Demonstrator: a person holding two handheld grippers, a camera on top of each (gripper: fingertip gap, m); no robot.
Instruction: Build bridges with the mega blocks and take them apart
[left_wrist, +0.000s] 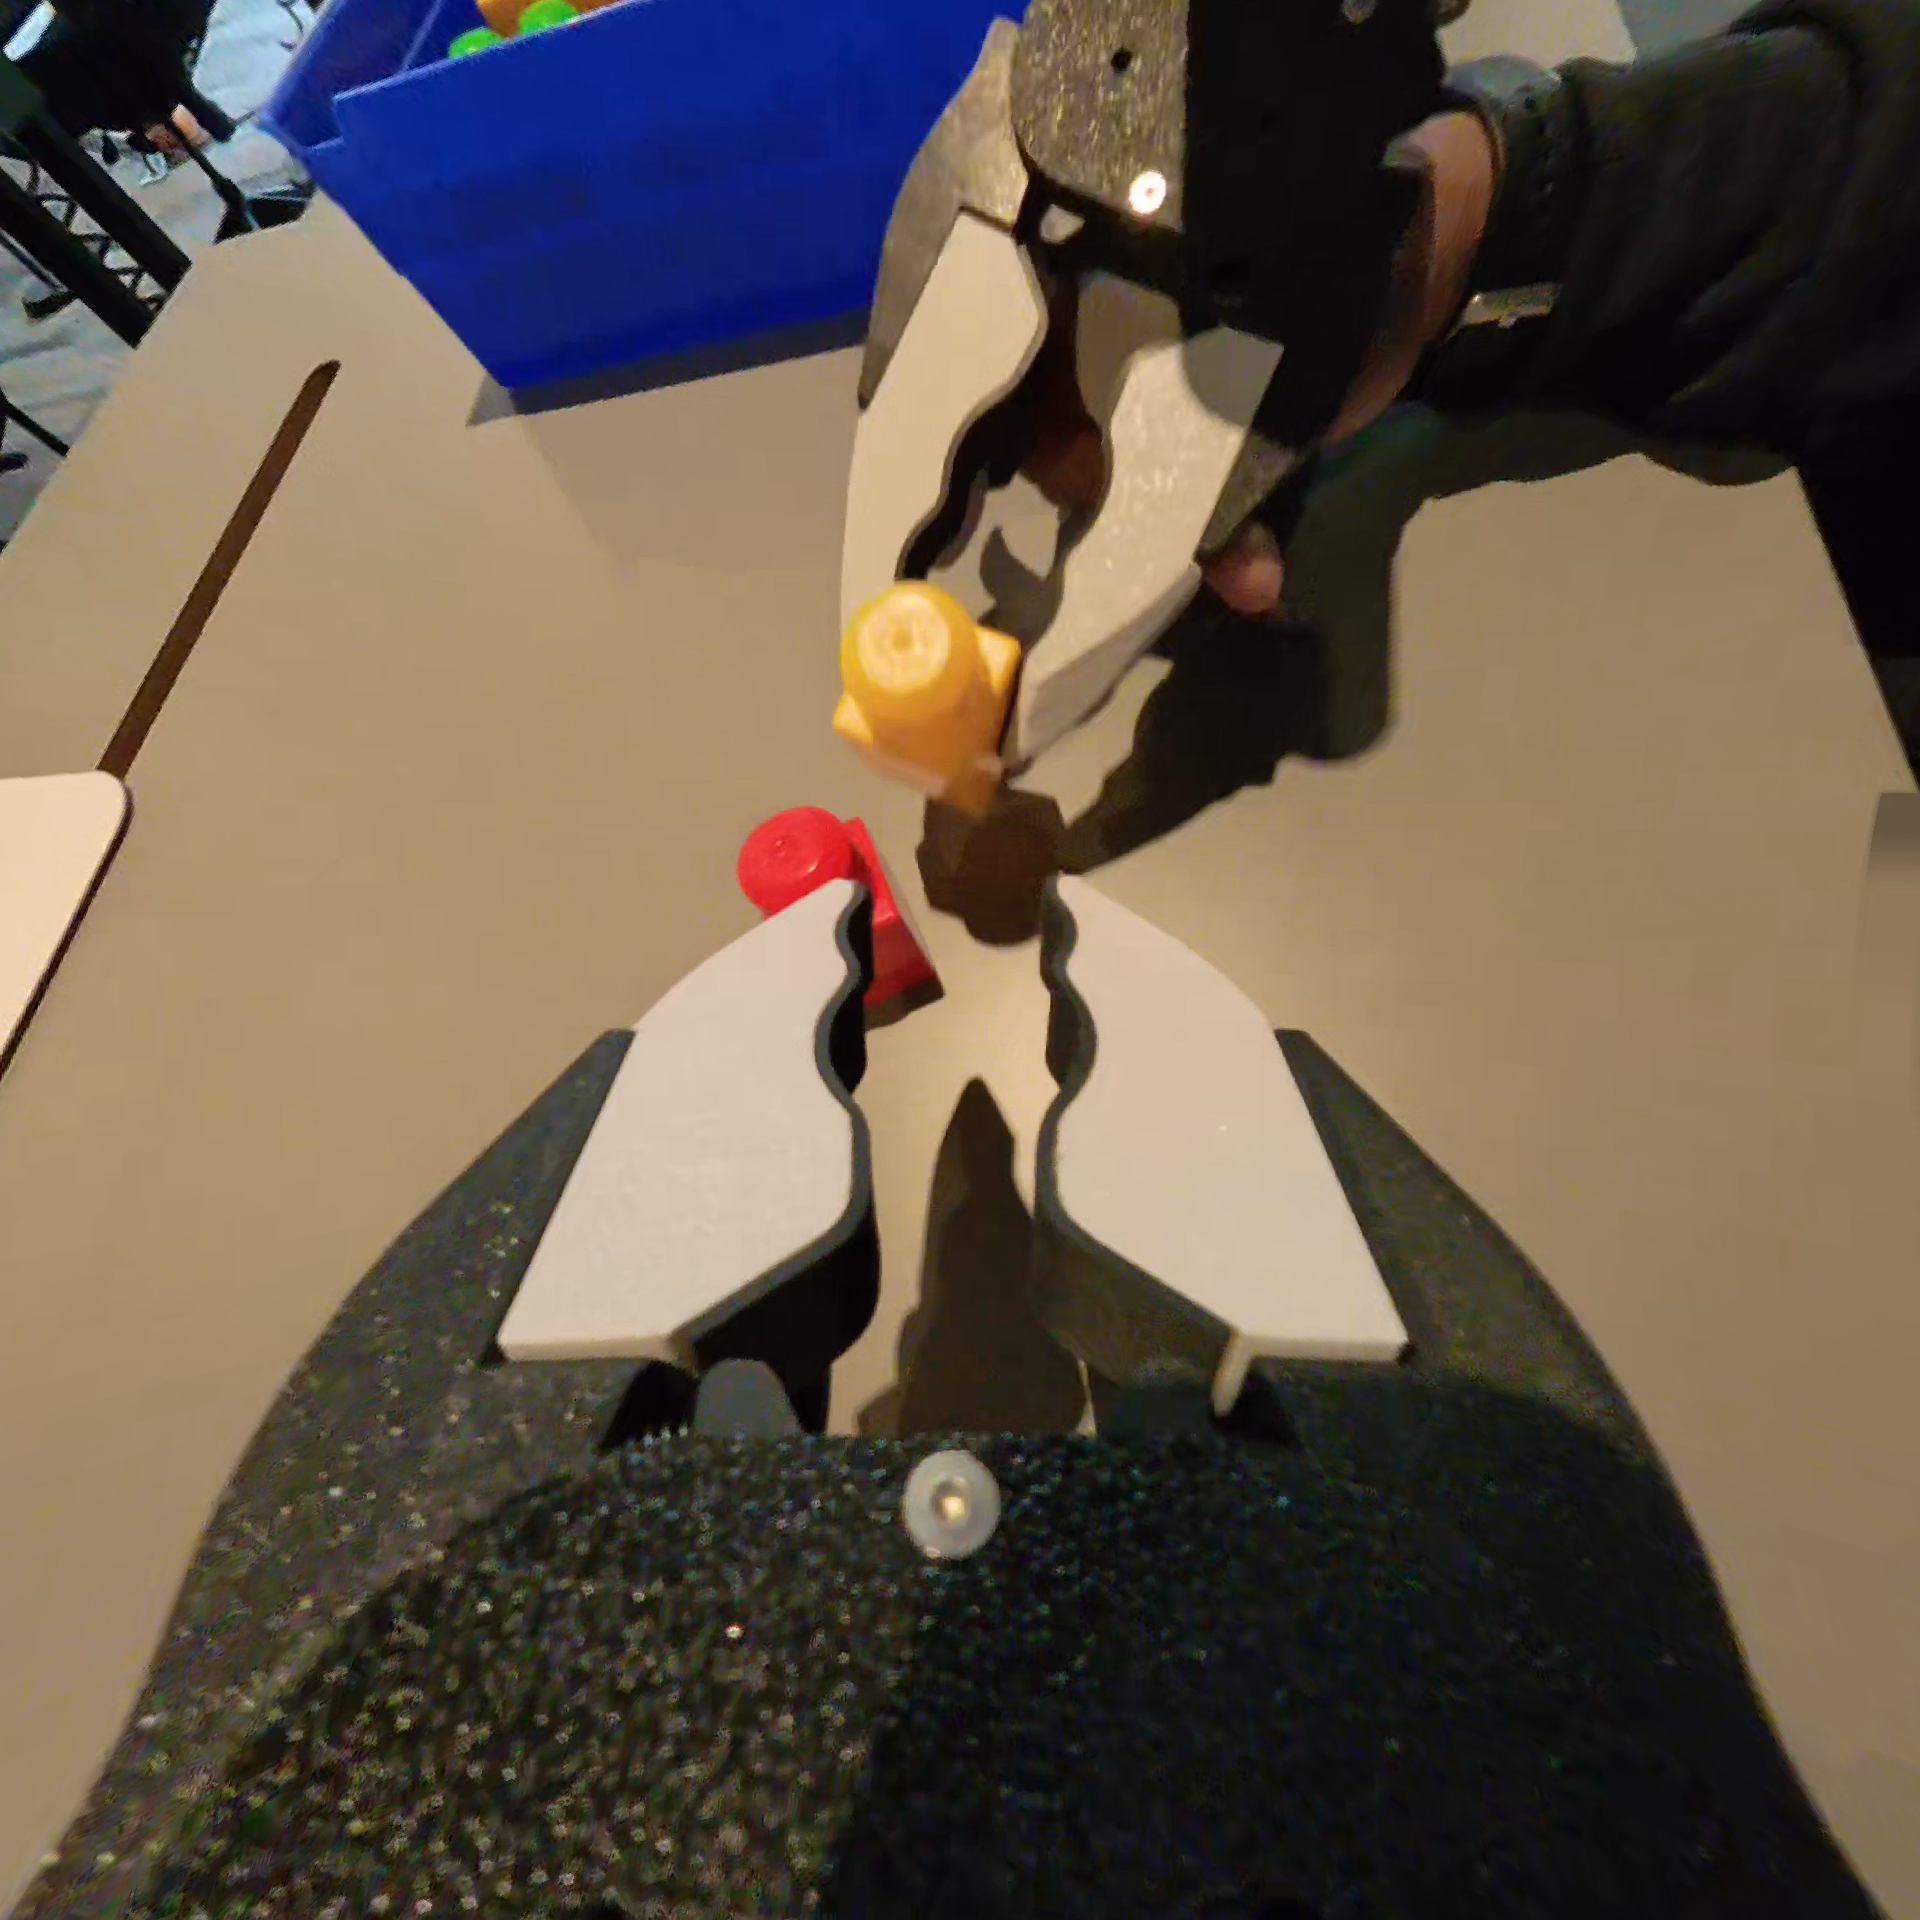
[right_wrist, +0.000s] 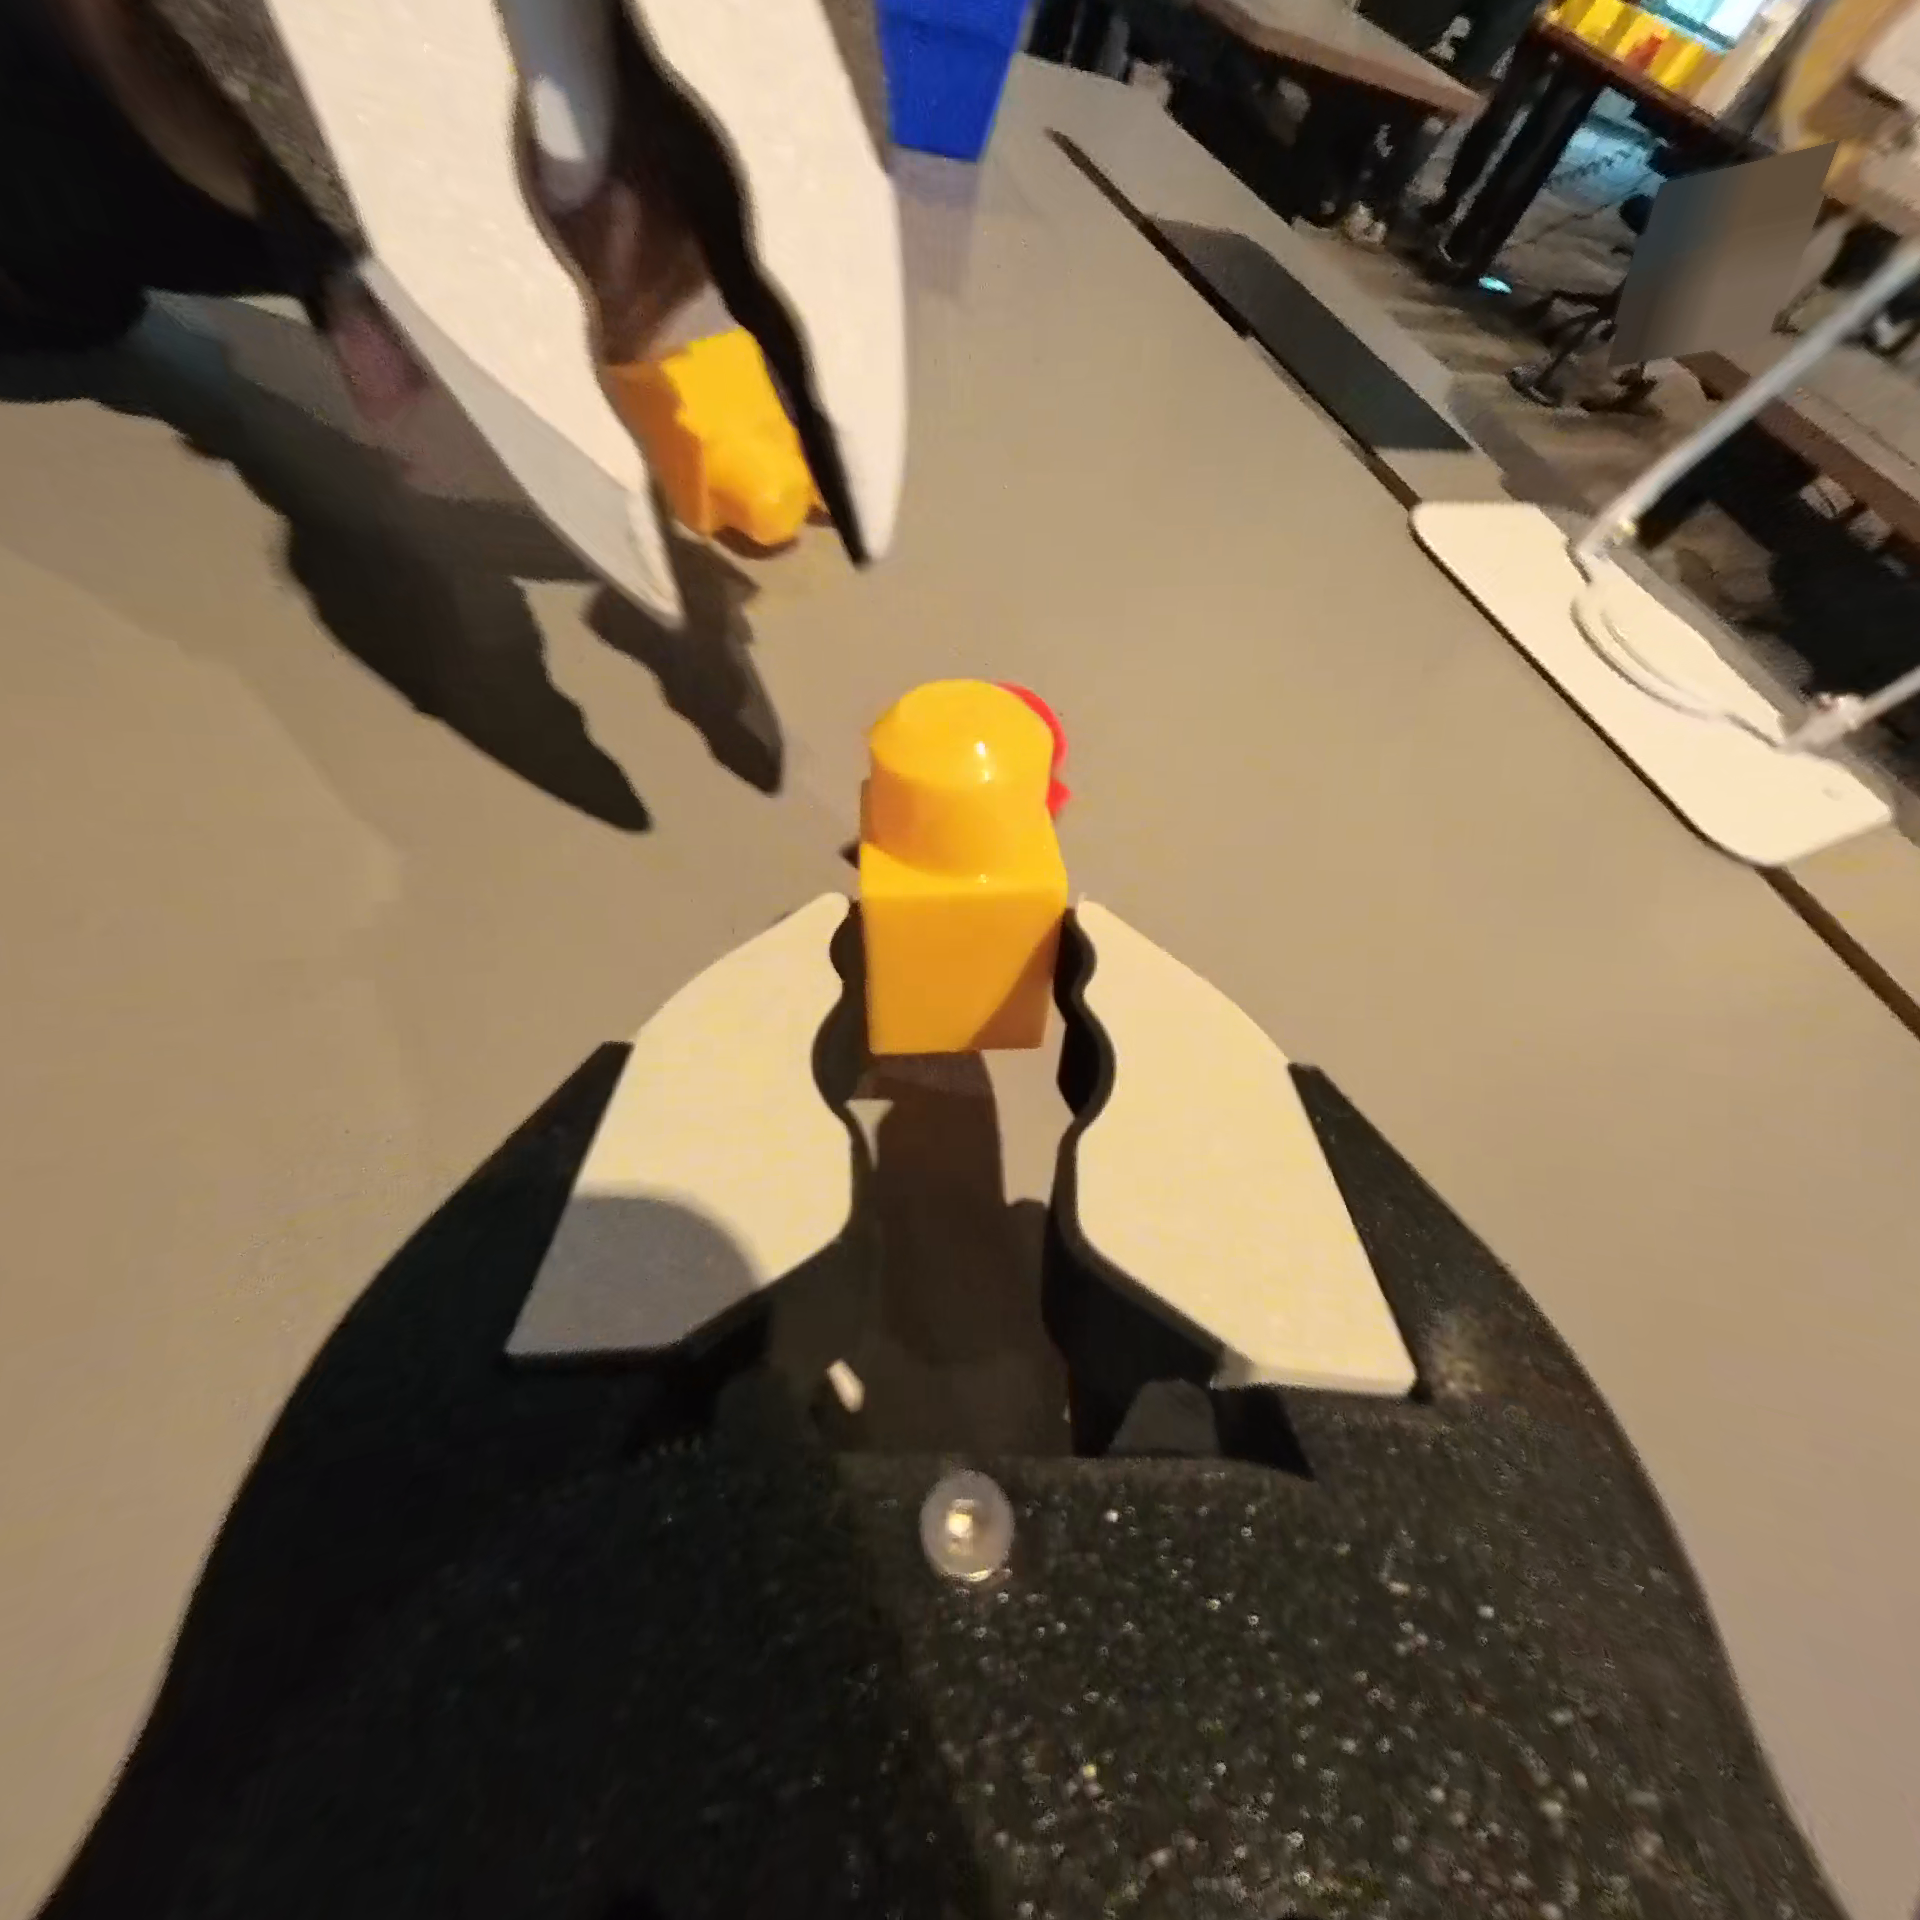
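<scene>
My right gripper (right_wrist: 956, 909) is shut on a yellow one-stud block (right_wrist: 956, 935) and holds it just above the grey table, stud up. In the left wrist view this gripper (left_wrist: 935, 686) comes in from the upper right with the yellow block (left_wrist: 925, 696) tilted. A red one-stud block (left_wrist: 831, 883) lies on its side on the table, touching my left gripper's left finger; it peeks out behind the yellow block (right_wrist: 1044, 748). My left gripper (left_wrist: 956, 904) is open with nothing between its jaws. In the right wrist view the left gripper (right_wrist: 769, 577) has a second yellow block (right_wrist: 717, 447) showing behind its fingers.
A blue bin (left_wrist: 644, 208) with green and orange blocks stands at the table's far edge. A white lamp base (right_wrist: 1621, 665) sits near the table's edge, also seen in the left wrist view (left_wrist: 52, 862). A dark slot (left_wrist: 218, 561) runs through the tabletop. A gloved hand (left_wrist: 1558, 260) holds the right gripper. Spacing between my two grippers at the tips: around 6 centimetres.
</scene>
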